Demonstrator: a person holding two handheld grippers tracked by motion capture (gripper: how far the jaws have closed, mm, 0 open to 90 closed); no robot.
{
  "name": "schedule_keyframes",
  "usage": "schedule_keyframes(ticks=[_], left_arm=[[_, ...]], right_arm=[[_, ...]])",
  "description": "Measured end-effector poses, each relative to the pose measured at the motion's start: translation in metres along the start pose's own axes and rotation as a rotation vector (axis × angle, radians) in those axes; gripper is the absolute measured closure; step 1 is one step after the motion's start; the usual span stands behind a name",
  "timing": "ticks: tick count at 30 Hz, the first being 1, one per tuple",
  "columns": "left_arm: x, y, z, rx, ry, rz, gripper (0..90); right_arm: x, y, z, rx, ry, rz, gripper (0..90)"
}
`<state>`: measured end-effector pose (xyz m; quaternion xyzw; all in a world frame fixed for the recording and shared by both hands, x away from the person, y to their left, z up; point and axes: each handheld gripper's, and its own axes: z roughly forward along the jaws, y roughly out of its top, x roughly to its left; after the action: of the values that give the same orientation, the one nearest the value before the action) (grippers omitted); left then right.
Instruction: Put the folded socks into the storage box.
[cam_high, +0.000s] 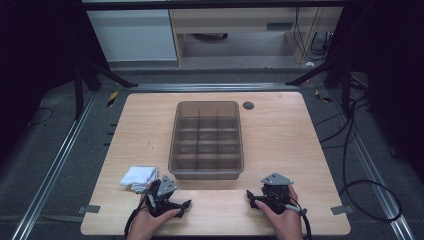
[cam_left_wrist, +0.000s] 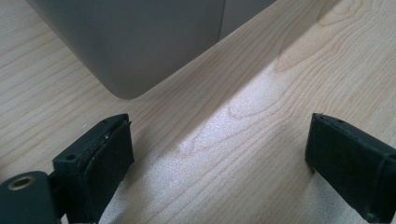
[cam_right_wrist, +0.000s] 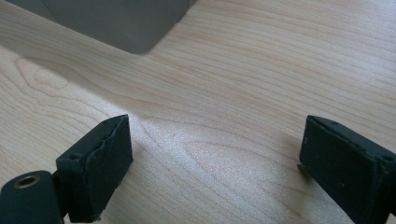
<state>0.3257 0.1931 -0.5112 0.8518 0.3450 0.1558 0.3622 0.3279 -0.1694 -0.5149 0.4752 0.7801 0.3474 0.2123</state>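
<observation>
Left claw (cam_high: 184, 206): jaws spread wide, empty, at the surface's (cam_high: 280, 140) near edge. Right claw (cam_high: 250, 197): jaws spread wide, empty, same edge. White cloth (cam_high: 137, 177): just beside left claw, near-left. Grey divided bin (cam_high: 206, 172): centre, between claws and far edge.

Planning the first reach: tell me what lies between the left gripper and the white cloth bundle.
Nothing. In the high view the left gripper rests at the table's near edge, and the white cloth bundle lies just beyond and outward of it, with bare wood around them.
</observation>
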Motion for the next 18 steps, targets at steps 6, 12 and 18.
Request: schedule_keyframes(ticks=[6, 12, 18], left_arm=[[0.002, 0.007, -0.018, -0.037, -0.032, 0.008, 6.6], [0.013, 0.021, -0.045, -0.057, -0.046, 0.042, 3.4], [0.037, 0.023, -0.069, -0.019, 0.005, 0.106, 3.4]], right_arm=[[0.001, 0.000, 0.000, 0.001, -0.006, 0.004, 9.6], [0.001, 0.000, 0.000, 0.002, -0.008, 0.007, 9.6], [0.001, 0.000, 0.000, 0.003, -0.010, 0.009, 9.6]])
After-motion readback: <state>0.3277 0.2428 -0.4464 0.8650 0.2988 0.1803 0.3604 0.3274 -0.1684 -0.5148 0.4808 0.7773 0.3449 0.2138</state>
